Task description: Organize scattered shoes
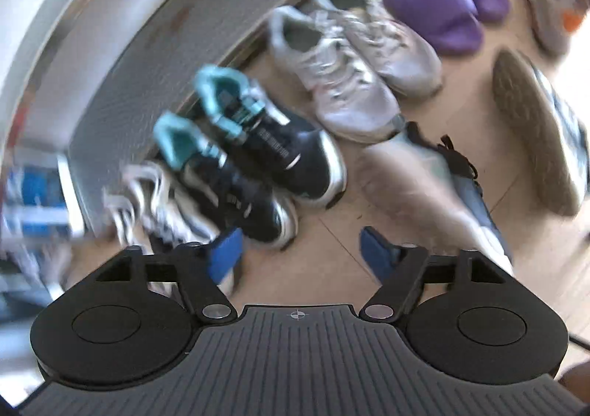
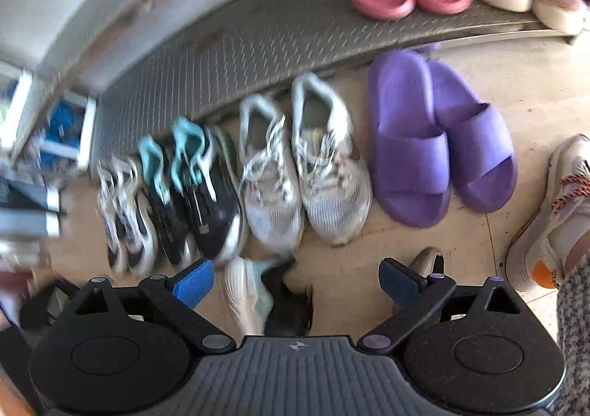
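We are looking down on a row of paired shoes along the metal ledge [image 2: 236, 47]: purple slides [image 2: 438, 143] at 1 o'clock, white trainers [image 2: 306, 172] at 12, black-and-teal trainers [image 2: 195, 187] at 11, a single black-and-white shoe [image 2: 125, 217] at 10. Two strays are lying apart from the row: a white-and-black shoe [image 2: 258, 298] and an overturned shoe [image 1: 534, 132] showing its sole.

Both the left gripper [image 1: 298, 250] and right gripper [image 2: 295, 283] are standing spread, holding nothing.

The white-and-black stray is lying between and just below the right jaws, slightly toward 7 o'clock. We are judging a grip at its collar best, lifting level toward its partner.
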Tool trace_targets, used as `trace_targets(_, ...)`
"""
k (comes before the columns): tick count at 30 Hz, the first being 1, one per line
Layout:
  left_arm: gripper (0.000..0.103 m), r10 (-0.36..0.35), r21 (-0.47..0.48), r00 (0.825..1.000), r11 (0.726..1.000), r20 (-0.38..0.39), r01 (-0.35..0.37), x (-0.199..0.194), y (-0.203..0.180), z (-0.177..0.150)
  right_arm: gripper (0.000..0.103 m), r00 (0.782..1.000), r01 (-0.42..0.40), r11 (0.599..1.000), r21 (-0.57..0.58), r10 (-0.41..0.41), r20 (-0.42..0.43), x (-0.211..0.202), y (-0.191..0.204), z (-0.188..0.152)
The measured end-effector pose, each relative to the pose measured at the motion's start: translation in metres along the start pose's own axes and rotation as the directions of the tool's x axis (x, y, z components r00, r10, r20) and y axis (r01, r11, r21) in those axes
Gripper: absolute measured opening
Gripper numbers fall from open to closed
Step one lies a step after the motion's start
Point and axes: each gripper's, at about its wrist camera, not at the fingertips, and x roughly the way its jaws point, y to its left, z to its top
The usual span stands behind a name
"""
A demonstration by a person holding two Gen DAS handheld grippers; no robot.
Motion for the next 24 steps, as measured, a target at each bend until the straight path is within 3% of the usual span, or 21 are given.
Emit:
trace_targets(3,0.086,-0.041,-0.124,0.999,0.992,-0.011,0.039,0.0,0.02,0.0,0.096,0.997,-0.009,0.998,-0.063,0.004,-0.074,0.028,0.012,-0.011)
trace_targets(6,0.086,-0.098,-0.164,0.995,0.981,0.021,0.1,0.005,0.021,-0.007,0.083,0.989,-0.078,0.997,-0.028,0.074,-0.131,0.064,0.006,-0.017)
trace_targets(10,0.086,-0.191,-0.168,0.982,0.968,0.0,0.188,0.016,0.02,-0.009,0.06,0.973,-0.136,0.991,0.002,0.134,-0.188,0.106,-0.007,-0.021)
trace_targets(12,0.086,-0.204,-0.157,0.979,0.966,0.015,0.204,0.015,0.021,-0.007,0.058,0.967,-0.154,0.988,-0.016,0.147,-0.206,0.127,-0.009,-0.026)
trace_targets(17,0.086,-0.227,-0.181,0.974,0.957,0.021,0.227,0.024,0.031,0.001,0.059,0.972,-0.138,0.986,-0.096,0.116,-0.205,0.153,0.008,-0.037)
trace_targets(19,0.086,-0.241,-0.214,0.97,0.948,0.007,0.237,0.028,0.036,0.001,0.068,0.974,-0.132,0.981,-0.143,0.101,-0.202,0.161,0.021,-0.041)
trace_targets(21,0.086,-0.237,-0.206,0.972,0.951,0.0,0.232,0.029,0.036,0.001,0.092,0.976,-0.125,0.974,-0.189,0.086,-0.198,0.169,0.033,-0.046)
trace_targets(24,0.086,-0.215,-0.176,0.977,0.961,0.007,0.213,0.028,0.034,0.001,0.095,0.98,-0.113,0.96,-0.258,0.065,-0.191,0.181,0.051,-0.052)
